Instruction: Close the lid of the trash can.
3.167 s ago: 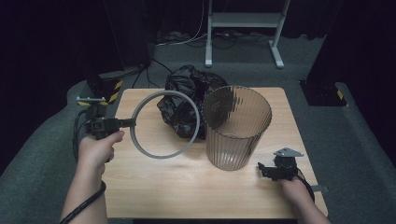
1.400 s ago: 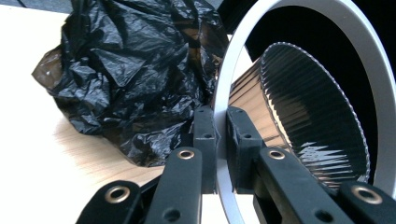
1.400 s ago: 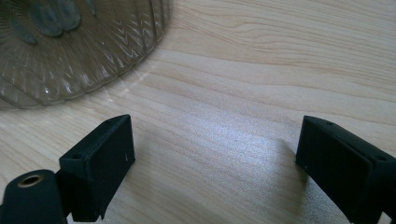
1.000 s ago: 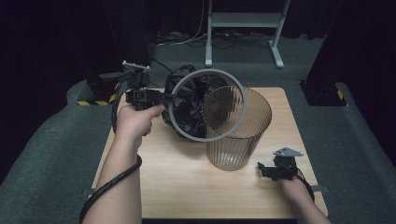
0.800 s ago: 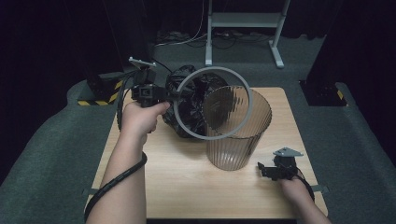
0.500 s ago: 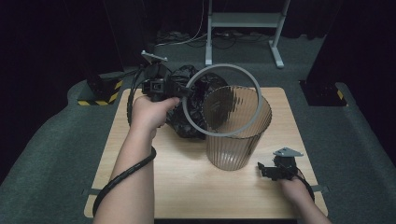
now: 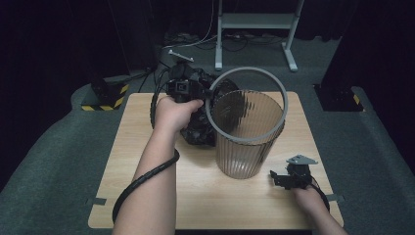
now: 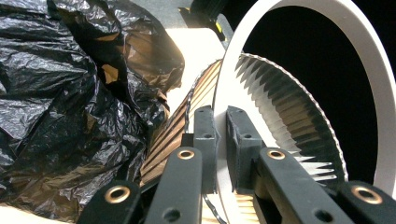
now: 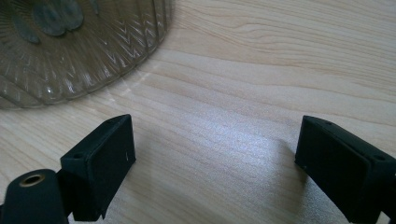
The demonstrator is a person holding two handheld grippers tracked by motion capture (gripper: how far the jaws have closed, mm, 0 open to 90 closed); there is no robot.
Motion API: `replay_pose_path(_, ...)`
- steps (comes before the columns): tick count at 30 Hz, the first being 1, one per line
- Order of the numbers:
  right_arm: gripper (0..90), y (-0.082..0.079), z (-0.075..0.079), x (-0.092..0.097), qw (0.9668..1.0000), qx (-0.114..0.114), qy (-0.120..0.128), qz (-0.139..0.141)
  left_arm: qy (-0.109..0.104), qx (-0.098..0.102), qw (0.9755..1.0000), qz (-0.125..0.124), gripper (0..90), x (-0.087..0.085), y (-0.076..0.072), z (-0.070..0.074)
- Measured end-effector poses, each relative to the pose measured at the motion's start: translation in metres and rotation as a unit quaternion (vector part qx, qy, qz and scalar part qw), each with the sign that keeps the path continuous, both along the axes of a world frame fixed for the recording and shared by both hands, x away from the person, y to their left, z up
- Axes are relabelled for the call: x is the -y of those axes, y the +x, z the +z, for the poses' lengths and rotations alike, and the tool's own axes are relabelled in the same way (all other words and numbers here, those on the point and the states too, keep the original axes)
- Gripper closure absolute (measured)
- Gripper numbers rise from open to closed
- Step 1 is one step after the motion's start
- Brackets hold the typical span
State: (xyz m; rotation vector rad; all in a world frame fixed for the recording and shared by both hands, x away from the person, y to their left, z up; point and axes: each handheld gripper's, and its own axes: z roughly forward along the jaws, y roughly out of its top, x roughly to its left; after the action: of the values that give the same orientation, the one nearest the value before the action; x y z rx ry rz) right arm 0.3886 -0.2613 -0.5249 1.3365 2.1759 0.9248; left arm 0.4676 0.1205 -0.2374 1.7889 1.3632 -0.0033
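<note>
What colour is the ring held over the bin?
Grey ring, clearest in the high view.

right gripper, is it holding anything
No, the right gripper has its jaws wide apart over the bare wooden table, with nothing between them.
</note>
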Motion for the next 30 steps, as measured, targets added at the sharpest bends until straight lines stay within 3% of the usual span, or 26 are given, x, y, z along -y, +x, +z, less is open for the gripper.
replay_pose_path(30, 11.4, 0.000, 0.000, 0.000, 1.0000, 0.000, 0.000, 0.000, 0.014, -0.013, 0.9998, -0.010, 83.4, 0.013, 0.005, -0.019)
